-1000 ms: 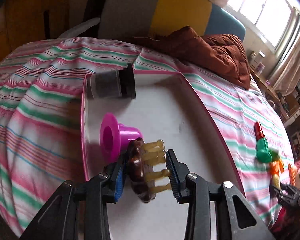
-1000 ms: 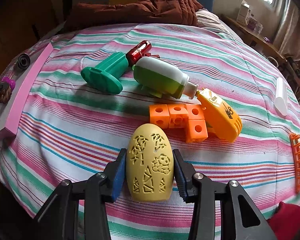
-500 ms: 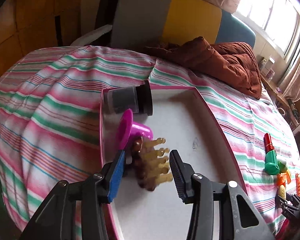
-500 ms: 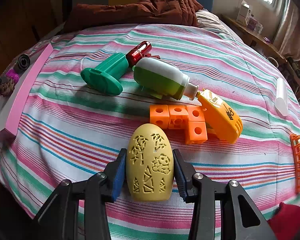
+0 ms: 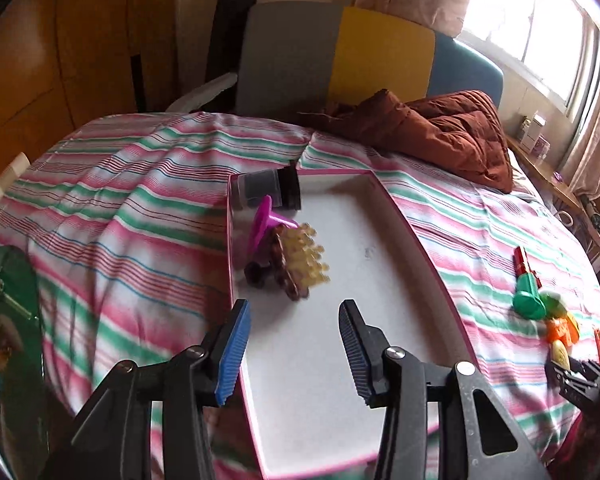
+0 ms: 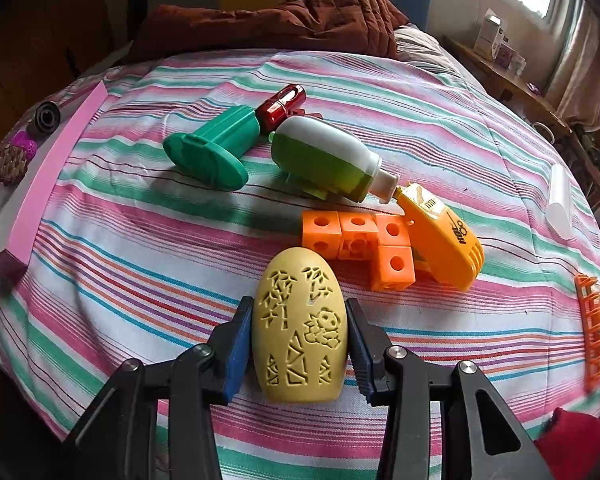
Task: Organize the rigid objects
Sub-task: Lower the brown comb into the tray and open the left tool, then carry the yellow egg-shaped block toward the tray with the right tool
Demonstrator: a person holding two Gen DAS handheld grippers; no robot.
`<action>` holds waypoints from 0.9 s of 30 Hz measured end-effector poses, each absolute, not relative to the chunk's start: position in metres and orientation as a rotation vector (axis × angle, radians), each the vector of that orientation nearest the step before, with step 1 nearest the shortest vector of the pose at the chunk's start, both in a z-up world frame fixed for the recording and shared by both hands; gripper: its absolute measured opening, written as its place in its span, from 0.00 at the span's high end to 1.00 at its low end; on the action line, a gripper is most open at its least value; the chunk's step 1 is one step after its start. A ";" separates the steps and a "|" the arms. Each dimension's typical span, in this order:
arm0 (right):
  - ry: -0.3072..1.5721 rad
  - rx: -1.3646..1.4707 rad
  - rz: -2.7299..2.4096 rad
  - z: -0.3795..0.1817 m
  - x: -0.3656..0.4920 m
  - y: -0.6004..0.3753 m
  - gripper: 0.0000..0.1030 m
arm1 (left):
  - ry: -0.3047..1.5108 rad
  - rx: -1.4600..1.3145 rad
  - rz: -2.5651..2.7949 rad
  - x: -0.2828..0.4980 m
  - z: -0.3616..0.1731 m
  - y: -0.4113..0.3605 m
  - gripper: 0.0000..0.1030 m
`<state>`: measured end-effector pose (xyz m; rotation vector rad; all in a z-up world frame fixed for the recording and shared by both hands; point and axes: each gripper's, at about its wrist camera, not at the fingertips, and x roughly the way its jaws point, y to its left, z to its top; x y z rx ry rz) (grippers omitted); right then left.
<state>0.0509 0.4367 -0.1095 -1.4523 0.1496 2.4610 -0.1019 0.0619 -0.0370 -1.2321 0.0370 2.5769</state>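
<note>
1. The left tool [image 5: 294, 346] is standing apart and empty above the near part of the white tray [image 5: 380, 300]; its jaws have just been opening, and nothing is sitting between them.
2. Just beyond it, the brown hair clip [image 5: 296, 262] with pale teeth is lying inside the tray, touching the magenta funnel-shaped piece [image 5: 266, 226]; a dark jar [image 5: 266, 192] is lying in the far corner.
3. The right tool [image 6: 299, 344] is clamping both pads on the yellow egg-shaped case [image 6: 300, 326], low over the striped bed [image 6: 140, 264].
4. Near it, orange cubes [image 6: 360, 240], an orange case [image 6: 440, 236], a green-white bottle [image 6: 328, 160] and a green stand [image 6: 216, 148] are waiting.
5. Judgement: carrying the egg well means lifting it clear of the cubes, crossing the pink tray rim [image 6: 56, 168], and releasing on bare white floor apart from the clip.
</note>
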 end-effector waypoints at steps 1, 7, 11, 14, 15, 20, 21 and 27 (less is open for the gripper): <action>0.147 -1.451 2.461 -0.110 0.051 0.437 0.57 | 0.043 -1.228 2.579 -0.097 -0.035 0.063 0.55; 0.138 -1.450 2.461 -0.110 0.051 0.437 0.57 | 0.060 -1.193 2.579 -0.075 -0.025 0.067 0.55; 0.128 -1.449 2.459 -0.110 0.051 0.436 0.57 | 0.087 -1.187 2.575 -0.066 -0.022 0.070 0.55; 0.124 -1.447 2.459 -0.110 0.051 0.435 0.57 | 0.089 -1.194 2.567 -0.063 -0.022 0.071 0.55; 0.121 -1.447 2.459 -0.110 0.051 0.434 0.57 | 0.087 -1.197 2.566 -0.062 -0.022 0.071 0.56; 0.107 -1.443 2.461 -0.110 0.050 0.433 0.57 | 0.093 -1.211 2.563 -0.059 -0.025 0.071 0.55; 0.105 -1.442 2.461 -0.110 0.050 0.433 0.57 | 0.093 -1.214 2.561 -0.059 -0.025 0.071 0.55; 0.090 -1.439 2.461 -0.110 0.050 0.433 0.57 | 0.097 -1.217 2.560 -0.056 -0.026 0.071 0.55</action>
